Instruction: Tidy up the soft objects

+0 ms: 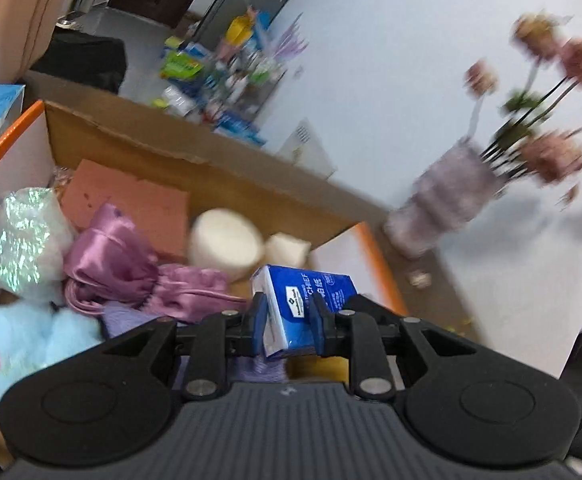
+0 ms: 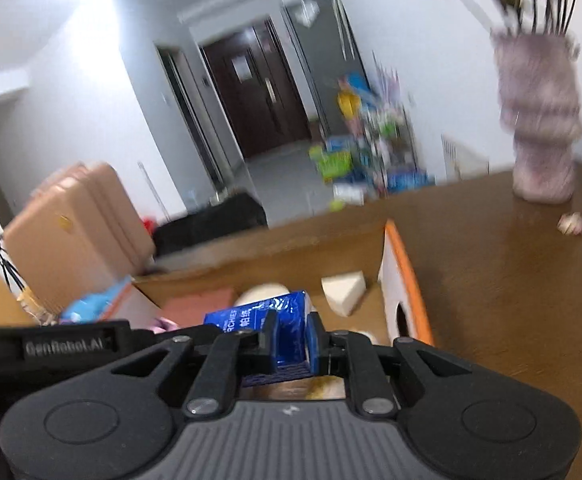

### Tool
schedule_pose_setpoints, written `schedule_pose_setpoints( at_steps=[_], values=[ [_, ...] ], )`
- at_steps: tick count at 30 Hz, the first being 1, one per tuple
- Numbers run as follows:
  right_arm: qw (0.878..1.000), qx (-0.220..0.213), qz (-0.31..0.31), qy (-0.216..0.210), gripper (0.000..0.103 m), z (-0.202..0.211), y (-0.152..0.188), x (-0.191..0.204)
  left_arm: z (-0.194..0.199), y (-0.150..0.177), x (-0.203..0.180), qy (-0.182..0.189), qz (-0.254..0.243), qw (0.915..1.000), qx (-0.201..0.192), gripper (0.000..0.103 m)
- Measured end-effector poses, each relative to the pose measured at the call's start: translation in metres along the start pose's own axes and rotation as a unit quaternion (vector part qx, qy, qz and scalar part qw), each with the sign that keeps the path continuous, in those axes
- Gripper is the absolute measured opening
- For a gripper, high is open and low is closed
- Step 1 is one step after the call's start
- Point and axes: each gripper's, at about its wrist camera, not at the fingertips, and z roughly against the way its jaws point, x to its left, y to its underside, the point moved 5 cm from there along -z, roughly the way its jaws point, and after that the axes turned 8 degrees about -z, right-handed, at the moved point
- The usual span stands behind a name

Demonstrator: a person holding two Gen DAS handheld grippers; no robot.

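Blue fingers of the left gripper (image 1: 289, 326) and right gripper (image 2: 291, 346) are both closed narrowly on one glossy blue tissue pack (image 1: 307, 304), held above the cardboard box (image 1: 211, 168) of soft items.

Blue tissue pack (image 2: 287, 328), apparently pinched, in right gripper (image 2: 291, 344) above cardboard box (image 2: 405, 280).

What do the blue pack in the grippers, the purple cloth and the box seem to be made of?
Blue pack: glossy plastic film, by its crinkled highlights; probably tissues. Purple cloth: satin-like fabric, shiny soft folds. Box: brown corrugated cardboard, matte with a raw edge.
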Motion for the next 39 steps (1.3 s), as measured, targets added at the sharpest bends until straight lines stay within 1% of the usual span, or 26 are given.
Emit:
schedule_pose_setpoints(
  at_steps=[2,4,5,6,7,8,9,11,12,13,14,15,16,18,21,22,23,26,29,30,31,33,35,37,38,39],
  values=[
    [1.000,0.015,-0.006,-0.006,0.014,-0.012,0.001,-0.003,-0.006,0.002,0.009,-0.005,-0.004,1.0000,0.007,0.023],
    [1.000,0.022,0.004,-0.001,0.014,-0.018,0.002,0.001,-0.009,0.004,0.014,-0.008,-0.006,0.9999,0.011,0.023],
    [1.000,0.029,0.010,0.006,0.014,-0.022,0.005,0.004,-0.012,0.003,0.016,-0.019,-0.008,0.9996,0.018,0.023],
    [0.999,0.044,0.014,0.009,0.017,-0.029,0.009,0.007,-0.013,0.002,0.018,-0.033,-0.009,0.9991,0.024,0.023],
    [0.998,0.059,0.012,0.007,0.017,-0.036,0.013,0.009,-0.013,0.000,0.020,-0.049,-0.007,0.9985,0.024,0.023],
    [0.998,0.063,0.013,0.004,0.017,-0.040,0.015,0.012,-0.011,-0.003,0.021,-0.056,-0.009,0.9982,0.020,0.023],
    [0.998,0.055,0.027,0.020,0.013,-0.041,0.016,0.015,-0.011,-0.005,0.023,-0.049,-0.009,0.9985,0.020,0.023],
    [0.997,0.046,0.047,0.039,0.013,-0.037,0.020,0.021,-0.017,-0.001,0.022,-0.043,-0.011,0.9981,0.042,0.022],
    [0.997,0.044,0.050,0.036,0.014,-0.033,0.021,0.024,-0.019,0.000,0.017,-0.041,-0.020,0.9979,0.047,0.022],
    [0.997,0.044,0.051,0.039,0.010,-0.031,0.022,0.026,-0.019,0.000,0.013,-0.049,-0.033,0.9970,0.049,0.022],
    [0.997,0.042,0.054,0.046,0.010,-0.029,0.020,0.027,-0.019,0.001,0.009,-0.057,-0.049,0.9957,0.053,0.023],
    [0.997,0.038,0.056,0.047,0.012,-0.024,0.018,0.028,-0.017,0.000,0.008,-0.060,-0.054,0.9950,0.058,0.025],
    [0.997,0.036,0.054,0.047,0.014,-0.017,0.015,0.029,-0.012,-0.002,0.007,-0.057,-0.047,0.9957,0.056,0.025],
    [0.997,0.020,0.057,0.046,0.014,0.004,0.006,0.029,0.006,-0.006,0.005,-0.057,-0.049,0.9962,0.044,0.026],
    [0.996,-0.005,0.070,0.047,0.018,0.041,-0.010,0.033,0.047,-0.012,-0.005,-0.066,-0.080,0.9945,0.007,0.033],
    [0.996,-0.014,0.076,0.047,0.019,0.056,-0.012,0.035,0.063,-0.014,-0.010,-0.071,-0.091,0.9933,-0.003,0.037],
    [0.995,-0.023,0.082,0.048,0.023,0.070,-0.015,0.038,0.079,-0.016,-0.016,-0.077,-0.104,0.9915,-0.015,0.039],
    [0.993,-0.052,0.098,0.044,0.030,0.119,-0.020,0.045,0.131,-0.019,-0.027,-0.099,-0.138,0.9840,-0.054,0.044],
    [0.990,-0.078,0.108,0.035,0.034,0.168,-0.017,0.049,0.188,-0.014,-0.038,-0.123,-0.171,0.9724,-0.100,0.056],
    [0.990,-0.083,0.111,0.033,0.035,0.181,-0.014,0.051,0.202,-0.010,-0.040,-0.127,-0.176,0.9699,-0.110,0.061],
    [0.989,-0.088,0.113,0.031,0.036,0.192,-0.012,0.052,0.215,-0.005,-0.042,-0.128,-0.179,0.9684,-0.117,0.063],
    [0.989,-0.094,0.113,0.029,0.038,0.209,-0.006,0.054,0.233,0.005,-0.047,-0.132,-0.186,0.9661,-0.122,0.064],
    [0.988,-0.102,0.111,0.025,0.038,0.226,0.006,0.056,0.250,0.017,-0.051,-0.148,-0.189,0.9618,-0.131,0.068],
    [0.987,-0.118,0.111,0.015,0.040,0.242,0.023,0.060,0.270,0.038,-0.055,-0.160,-0.192,0.9559,-0.154,0.080],
    [0.985,-0.130,0.116,0.009,0.042,0.253,0.035,0.061,0.282,0.051,-0.057,-0.167,-0.194,0.9516,-0.170,0.083],
    [0.982,-0.143,0.122,0.003,0.046,0.265,0.050,0.060,0.294,0.067,-0.060,-0.170,-0.200,0.9467,-0.187,0.086]
  ],
)
